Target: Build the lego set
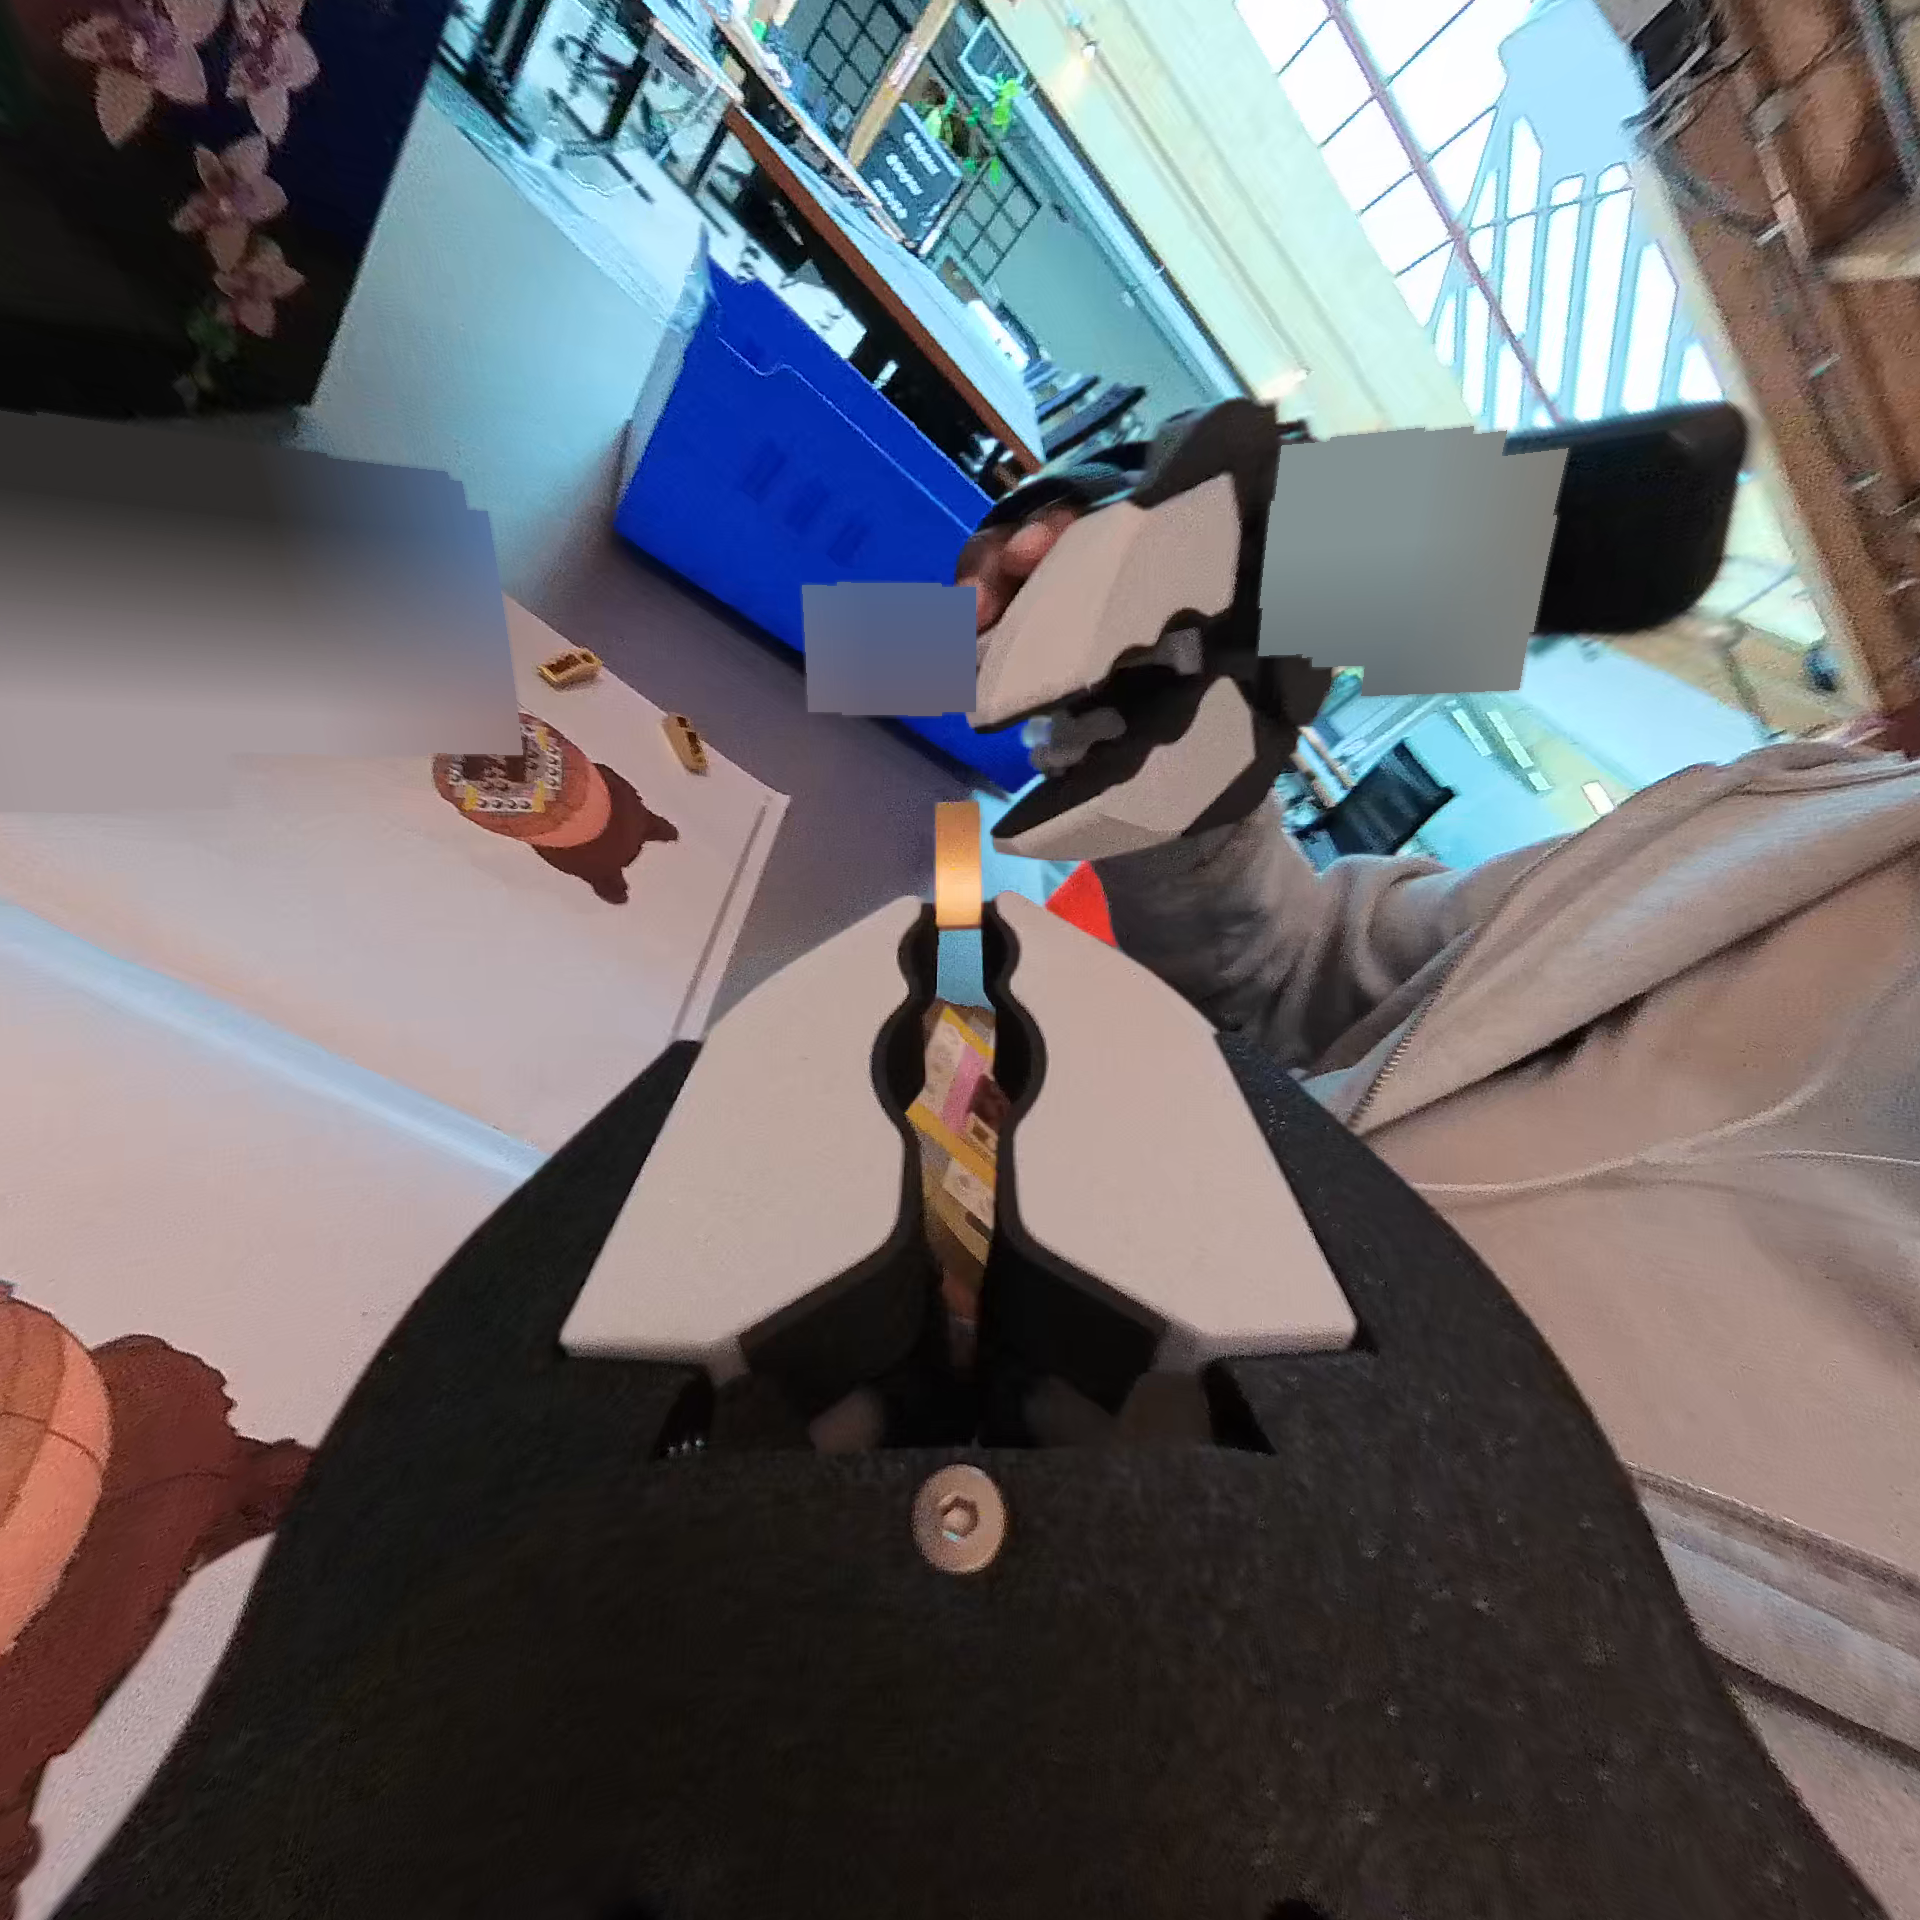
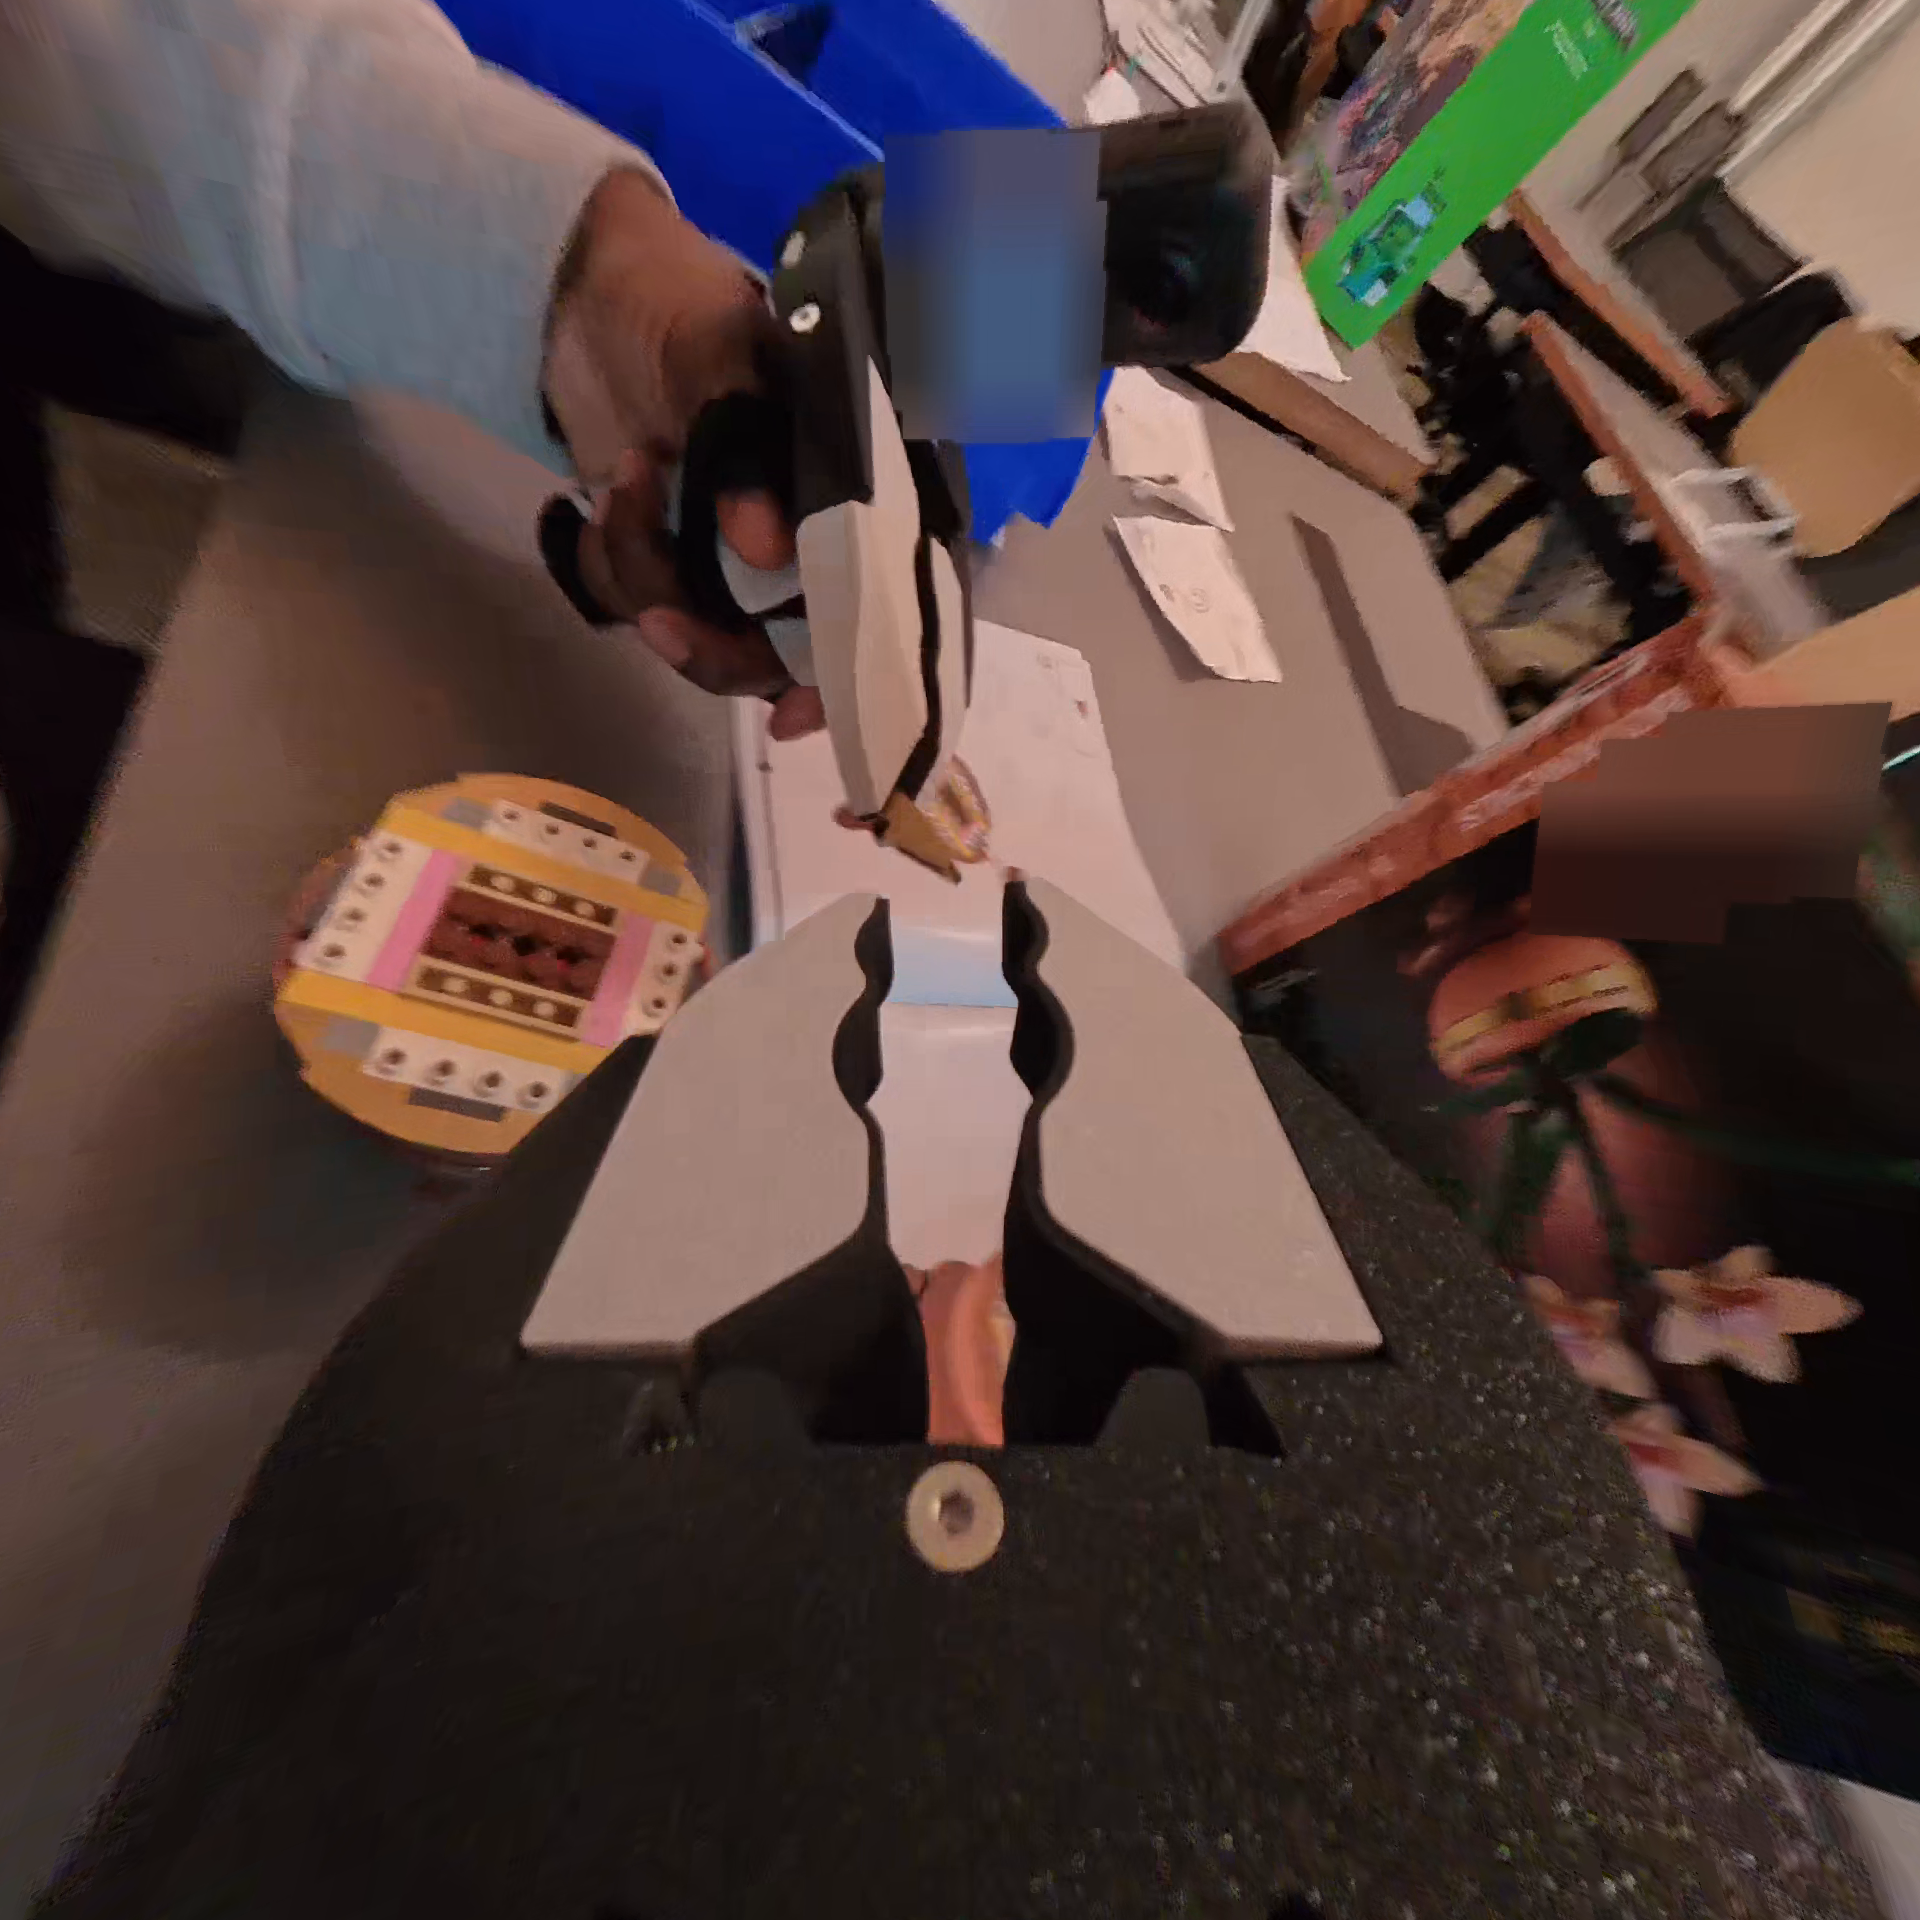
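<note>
tan lego piece (image 1: pixel 957 862) pinched in left hand-held gripper (image 1: pixel 961 914); right hand-held gripper (image 2: pixel 943 904) parted.

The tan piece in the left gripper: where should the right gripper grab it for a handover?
Probably the free end of the tan piece, which sticks out past the left gripper tips. Bring the open right gripper in from beyond that end and close across its thin flat faces.

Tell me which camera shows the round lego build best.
The right wrist view: the round lego build sits on the table, seen from above with its studs and pink strips showing. In the left wrist view only a sliver appears between the closed fingers.
</note>
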### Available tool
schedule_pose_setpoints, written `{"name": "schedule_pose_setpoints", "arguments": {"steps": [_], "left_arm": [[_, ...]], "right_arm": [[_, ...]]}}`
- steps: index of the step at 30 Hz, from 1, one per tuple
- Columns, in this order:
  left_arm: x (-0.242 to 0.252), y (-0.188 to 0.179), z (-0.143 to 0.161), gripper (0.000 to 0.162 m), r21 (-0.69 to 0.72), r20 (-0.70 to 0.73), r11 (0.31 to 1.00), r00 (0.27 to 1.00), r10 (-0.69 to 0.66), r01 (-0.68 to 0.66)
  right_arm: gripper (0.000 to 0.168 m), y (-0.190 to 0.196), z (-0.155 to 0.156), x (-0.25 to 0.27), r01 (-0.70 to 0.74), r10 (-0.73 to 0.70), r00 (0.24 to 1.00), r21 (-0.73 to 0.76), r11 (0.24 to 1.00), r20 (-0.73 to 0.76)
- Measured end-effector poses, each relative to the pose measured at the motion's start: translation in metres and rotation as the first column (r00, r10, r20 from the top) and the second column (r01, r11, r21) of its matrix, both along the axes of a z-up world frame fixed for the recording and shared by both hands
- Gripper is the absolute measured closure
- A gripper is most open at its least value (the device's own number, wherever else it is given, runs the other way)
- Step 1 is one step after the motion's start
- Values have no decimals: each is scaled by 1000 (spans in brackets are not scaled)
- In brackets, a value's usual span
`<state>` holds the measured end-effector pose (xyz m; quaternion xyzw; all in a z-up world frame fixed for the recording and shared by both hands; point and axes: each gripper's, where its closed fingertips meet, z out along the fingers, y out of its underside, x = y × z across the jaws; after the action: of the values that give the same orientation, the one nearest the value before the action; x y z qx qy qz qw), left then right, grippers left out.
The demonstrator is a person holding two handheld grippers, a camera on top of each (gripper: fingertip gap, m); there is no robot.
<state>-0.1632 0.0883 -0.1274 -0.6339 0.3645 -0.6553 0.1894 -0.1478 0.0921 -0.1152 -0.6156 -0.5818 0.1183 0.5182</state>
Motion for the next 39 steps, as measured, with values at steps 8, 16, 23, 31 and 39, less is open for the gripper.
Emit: {"name": "schedule_pose_setpoints", "arguments": {"steps": [8, 16, 23, 31, 39], "left_arm": [[-6, -9, -3, 155, -107, -16, 984, 989, -145, 143], [2, -10, 0, 155, -97, 10, 980, 984, -176, 176], [-2, -3, 49, 155, -154, 360, 969, 924, -127, 193], [2, -3, 70, 155, -178, 519, 957, 848, -106, 228], [6, -9, 68, 155, -178, 518, 952, 846, -124, 248]], "right_arm": [[146, -7, -11, -7, -105, 99, 992, -91, 990, -74], [158, -3, -8, -14, -155, 148, 984, -64, 986, -100], [154, 2, 32, -10, -191, 78, 822, -145, 971, -565], [155, 2, 63, -15, -405, 54, 524, -193, 894, -850], [157, -4, 60, -17, -434, 90, 521, -173, 884, -849]]}}
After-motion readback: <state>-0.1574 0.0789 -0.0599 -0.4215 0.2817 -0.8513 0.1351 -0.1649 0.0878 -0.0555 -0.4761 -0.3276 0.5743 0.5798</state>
